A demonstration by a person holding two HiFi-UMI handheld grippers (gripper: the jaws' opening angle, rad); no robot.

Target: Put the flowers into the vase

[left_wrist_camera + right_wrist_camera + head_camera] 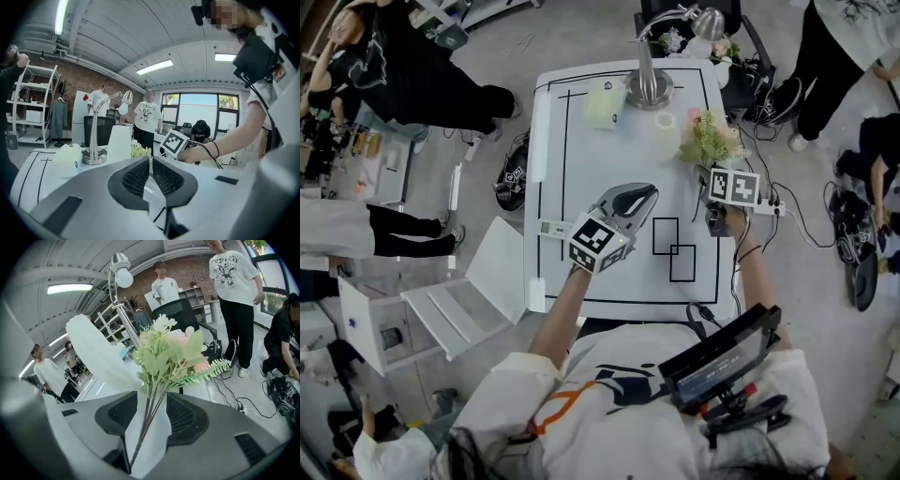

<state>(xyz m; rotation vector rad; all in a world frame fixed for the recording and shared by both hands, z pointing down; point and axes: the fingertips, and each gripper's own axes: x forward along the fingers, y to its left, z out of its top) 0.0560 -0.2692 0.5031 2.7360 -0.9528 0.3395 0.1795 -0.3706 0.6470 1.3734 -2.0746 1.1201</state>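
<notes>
The right gripper (152,398) is straddling the flowers (171,352), jaws apart, the vase (96,350) ahead-left, while the left gripper (151,161) is hovering closed, empty.

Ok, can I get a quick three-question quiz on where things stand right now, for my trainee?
1. True or false: the left gripper is shut with nothing in it.
2. What runs between the open jaws of the right gripper? A nothing, B flower stems, C a spoon.
3. In the head view, are the flowers in the vase yet?
Key: 1 true. 2 B. 3 no, they are beside it, on its right.
</notes>
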